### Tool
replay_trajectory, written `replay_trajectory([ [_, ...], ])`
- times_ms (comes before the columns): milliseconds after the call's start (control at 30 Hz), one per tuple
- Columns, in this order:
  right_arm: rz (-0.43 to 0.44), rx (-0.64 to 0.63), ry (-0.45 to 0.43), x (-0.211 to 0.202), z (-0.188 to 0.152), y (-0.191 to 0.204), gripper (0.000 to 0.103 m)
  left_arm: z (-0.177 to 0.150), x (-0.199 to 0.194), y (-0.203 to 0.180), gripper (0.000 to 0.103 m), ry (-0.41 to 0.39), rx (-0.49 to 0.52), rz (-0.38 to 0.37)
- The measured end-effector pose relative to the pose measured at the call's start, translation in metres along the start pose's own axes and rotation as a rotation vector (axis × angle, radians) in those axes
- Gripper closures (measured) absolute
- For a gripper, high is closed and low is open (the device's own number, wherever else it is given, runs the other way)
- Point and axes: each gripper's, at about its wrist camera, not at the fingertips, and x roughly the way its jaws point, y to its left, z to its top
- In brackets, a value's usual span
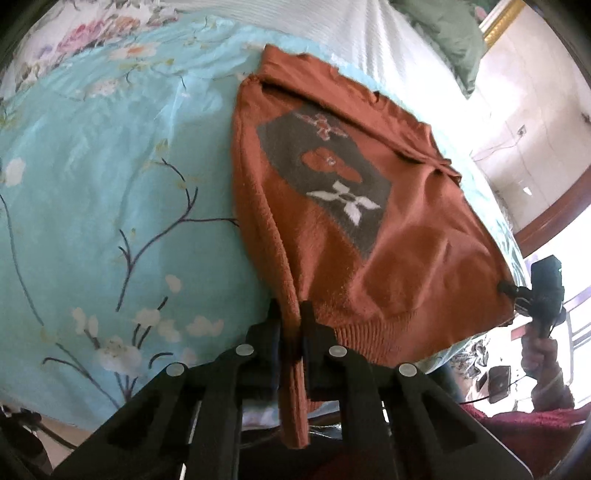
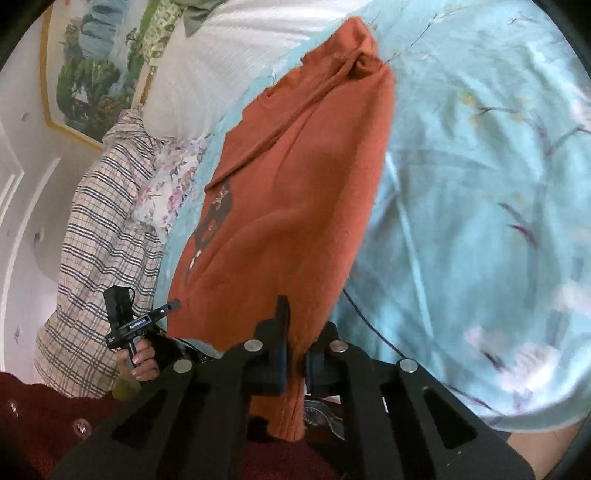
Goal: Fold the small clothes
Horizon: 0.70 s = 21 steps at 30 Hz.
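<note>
A small rust-orange knit sweater (image 1: 369,229) with a dark grey patch bearing a white flower lies on the turquoise floral bedsheet (image 1: 110,184). My left gripper (image 1: 290,321) is shut on the ribbed hem at one bottom corner, and the cloth hangs down between its fingers. My right gripper (image 2: 295,343) is shut on the hem at the other bottom corner of the sweater (image 2: 288,192). The right gripper also shows at the far right of the left wrist view (image 1: 517,291), the left gripper at the lower left of the right wrist view (image 2: 170,306). The hem end is lifted off the sheet.
A white ribbed pillow (image 1: 369,33) and a green cushion (image 1: 450,33) lie beyond the sweater. A plaid blanket (image 2: 99,240) hangs at the bed's side. A framed picture (image 2: 92,66) is on the wall. The bed edge is near both grippers.
</note>
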Motion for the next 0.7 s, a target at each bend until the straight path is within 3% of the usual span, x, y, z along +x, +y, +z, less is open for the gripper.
replay_trajectory([
  [133,0.019,-0.022,-0.006,-0.013,-0.004,-0.004,0.096,-0.003,-0.02,0.003,0.098,-0.061,0.021,0.003],
  [300,0.03,-0.014,0.042,0.0,-0.006,-0.011,0.092,-0.004,-0.008,0.018,0.096,-0.013,-0.016,-0.044],
  [500,0.055,-0.038,0.05,0.005,-0.013,-0.007,0.077,-0.007,0.004,0.018,0.073,0.038,-0.02,-0.11],
  [567,0.051,-0.053,0.045,0.007,-0.014,-0.004,0.082,-0.007,0.006,0.013,0.077,0.04,-0.001,-0.107],
  [600,0.06,-0.05,0.035,0.006,-0.014,-0.003,0.096,-0.007,0.007,0.009,0.091,0.033,0.02,-0.082],
  [633,0.082,-0.04,0.019,0.002,-0.013,-0.004,0.096,-0.007,0.006,0.005,0.096,0.022,0.04,-0.062],
  [700,0.121,-0.033,-0.016,-0.01,-0.013,-0.006,0.096,-0.008,0.001,0.003,0.097,-0.003,0.041,-0.053],
])
